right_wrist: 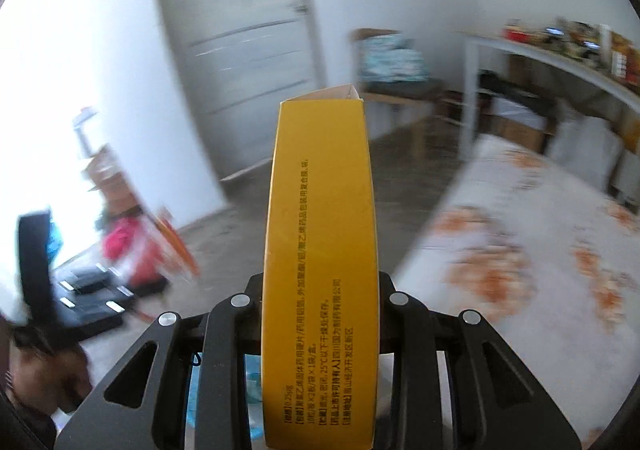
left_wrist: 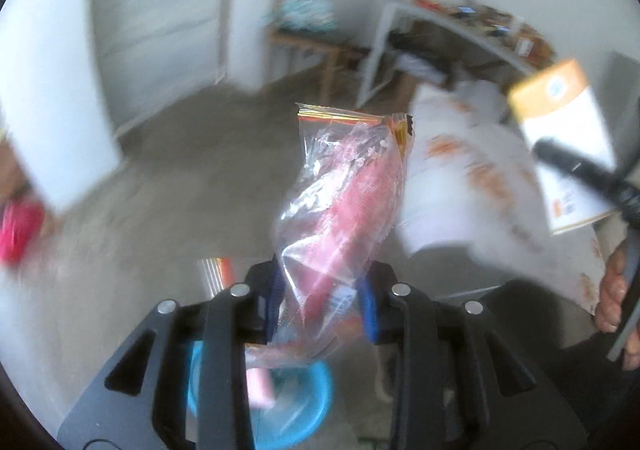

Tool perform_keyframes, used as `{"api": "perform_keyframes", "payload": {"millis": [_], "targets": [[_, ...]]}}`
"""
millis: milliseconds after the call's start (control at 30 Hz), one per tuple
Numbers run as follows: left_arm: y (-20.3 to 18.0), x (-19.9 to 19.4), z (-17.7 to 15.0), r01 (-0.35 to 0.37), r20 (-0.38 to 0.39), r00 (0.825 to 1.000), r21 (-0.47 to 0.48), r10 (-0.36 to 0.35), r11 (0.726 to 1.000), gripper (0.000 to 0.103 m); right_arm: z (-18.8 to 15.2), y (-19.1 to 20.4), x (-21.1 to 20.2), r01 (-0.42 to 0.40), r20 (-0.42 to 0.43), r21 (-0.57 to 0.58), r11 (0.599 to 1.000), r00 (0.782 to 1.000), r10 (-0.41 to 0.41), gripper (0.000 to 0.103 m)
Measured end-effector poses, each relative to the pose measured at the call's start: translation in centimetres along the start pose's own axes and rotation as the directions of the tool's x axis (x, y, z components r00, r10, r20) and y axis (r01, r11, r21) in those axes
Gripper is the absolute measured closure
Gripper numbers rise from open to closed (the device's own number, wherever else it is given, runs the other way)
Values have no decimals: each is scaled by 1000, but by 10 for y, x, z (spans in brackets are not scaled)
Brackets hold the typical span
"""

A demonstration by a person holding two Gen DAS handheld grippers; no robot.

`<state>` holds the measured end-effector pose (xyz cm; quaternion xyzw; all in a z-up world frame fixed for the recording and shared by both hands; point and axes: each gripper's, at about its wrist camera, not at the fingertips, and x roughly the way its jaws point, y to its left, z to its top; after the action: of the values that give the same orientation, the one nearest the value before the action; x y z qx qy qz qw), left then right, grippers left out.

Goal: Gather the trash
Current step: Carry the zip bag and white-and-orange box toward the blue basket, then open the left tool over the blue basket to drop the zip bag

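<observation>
My left gripper (left_wrist: 324, 290) is shut on a clear plastic bag (left_wrist: 344, 185) that has a gold zip strip and something red inside. The bag sticks up and forward from between the blue pads. Under it, low in the left wrist view, lies a blue bin (left_wrist: 304, 402) with a pink item in it. My right gripper (right_wrist: 320, 290) is shut on a long yellow carton (right_wrist: 320, 234) with black print. The left wrist view shows that carton (left_wrist: 568, 137) as orange and white, held at the right. In the right wrist view the red bag (right_wrist: 132, 246) shows blurred at the left.
A table with a white, orange-flowered cloth (right_wrist: 520, 250) fills the right side. Behind it stands a white shelf table (right_wrist: 560, 61) crowded with items, and a small wooden stand (right_wrist: 392, 89). A grey door (right_wrist: 248, 49) is on the far wall. The floor is grey concrete (left_wrist: 192, 185).
</observation>
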<state>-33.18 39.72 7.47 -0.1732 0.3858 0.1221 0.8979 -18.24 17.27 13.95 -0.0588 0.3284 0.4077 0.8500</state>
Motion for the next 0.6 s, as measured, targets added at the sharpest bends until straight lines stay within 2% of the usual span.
{"api": "perform_keyframes", "payload": {"millis": [67,133,167,233,300,400,500,533,567,600], "targets": [[38,16,-35,-65,-68,996,-77,59,995,74,-10,29,21,-66,-18,-9,998,998,66,73],[64,34,-63,-73,-125,991,-156,54,985,74,-25,52,40,-103,-52,-15,995,993,102,73],[78,48,-83,-100,-174,982,-179,69,979,74,-35,65,56,-123,-85,-23,992,989,120,73],[100,78,-123,-115,-262,964,-242,49,963,74,-54,82,77,-151,-144,-35,988,979,144,73],[112,100,-148,-152,-321,945,-255,65,955,74,-77,97,99,-184,-219,-32,983,960,172,73],[132,134,-181,-209,-392,916,-287,85,935,73,-105,99,123,-210,-304,12,978,931,203,73],[144,158,-202,-238,-435,897,-319,82,917,60,-117,99,133,-210,-346,23,977,916,205,73],[143,165,-205,-253,-450,888,-309,93,917,47,-117,100,132,-212,-343,18,977,917,205,73],[146,173,-208,-265,-463,881,-307,100,914,25,-119,101,133,-212,-345,9,977,916,202,73],[145,175,-214,-260,-473,877,-315,86,913,20,-122,103,134,-211,-354,4,978,914,198,73]]}}
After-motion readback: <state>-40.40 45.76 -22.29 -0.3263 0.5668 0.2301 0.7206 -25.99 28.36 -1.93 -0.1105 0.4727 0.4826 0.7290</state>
